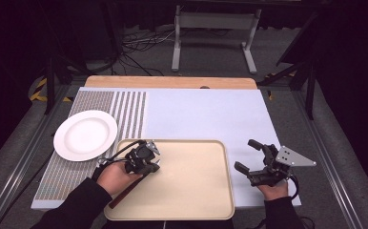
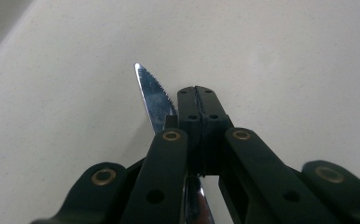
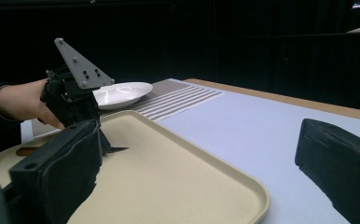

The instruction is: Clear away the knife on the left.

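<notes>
Knife (image 2: pixel 154 95) clamped in the left gripper (image 2: pixel 197 100) above the beige tray (image 1: pixel 196 200).
Right gripper (image 1: pixel 249 157), lower right, waits empty with jaws apart; white plate (image 1: pixel 84 135) sits left.

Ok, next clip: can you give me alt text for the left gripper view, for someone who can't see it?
Seen close up from just behind, the left gripper has its two black jaws shut on a knife with a serrated steel blade, whose pointed tip sticks out up and left past the jaws. Beneath is the plain cream surface of a tray.

White plate (image 1: pixel 85 135) on striped mat (image 1: pixel 125 112), left of tray (image 1: pixel 191 191).
</notes>
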Tool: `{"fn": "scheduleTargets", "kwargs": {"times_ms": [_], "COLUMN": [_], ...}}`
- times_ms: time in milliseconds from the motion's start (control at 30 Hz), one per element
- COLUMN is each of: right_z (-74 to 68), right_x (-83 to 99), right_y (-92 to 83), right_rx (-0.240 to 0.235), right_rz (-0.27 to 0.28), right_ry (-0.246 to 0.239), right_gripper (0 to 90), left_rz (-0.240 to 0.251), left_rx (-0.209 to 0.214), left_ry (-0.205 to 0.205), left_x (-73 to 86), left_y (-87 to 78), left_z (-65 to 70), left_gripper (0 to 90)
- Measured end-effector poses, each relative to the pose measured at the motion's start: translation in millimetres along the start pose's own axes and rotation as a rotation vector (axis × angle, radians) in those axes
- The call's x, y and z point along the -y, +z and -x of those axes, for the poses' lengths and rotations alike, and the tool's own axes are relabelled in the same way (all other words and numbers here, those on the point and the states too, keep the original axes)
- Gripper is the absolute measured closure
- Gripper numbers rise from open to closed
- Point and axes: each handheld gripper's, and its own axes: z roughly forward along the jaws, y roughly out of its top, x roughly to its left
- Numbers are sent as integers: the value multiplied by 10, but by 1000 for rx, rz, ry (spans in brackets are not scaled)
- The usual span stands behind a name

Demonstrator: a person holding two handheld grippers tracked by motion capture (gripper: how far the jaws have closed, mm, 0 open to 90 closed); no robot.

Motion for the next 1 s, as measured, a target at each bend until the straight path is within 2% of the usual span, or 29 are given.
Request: {"fn": "scheduleTargets", "kwargs": {"times_ms": [133,633,1000], "right_z": [-1,3,1], "right_x": [1,6,9], "right_y": [1,7,13], "right_rx": [1,-2,-4], "right_rz": [-3,-4,-6], "right_ry": [0,4,7], "right_gripper": [12,11,12], "left_rz": [1,-7,5], "left_rx": [-9,-39,-38], "left_ry": [-13,-22,-46], "left_x": [31,140,251], "left_y": [-21,-93,-145], "left_z": [-51,-146,-219], "left_gripper": [900,900,900]}}
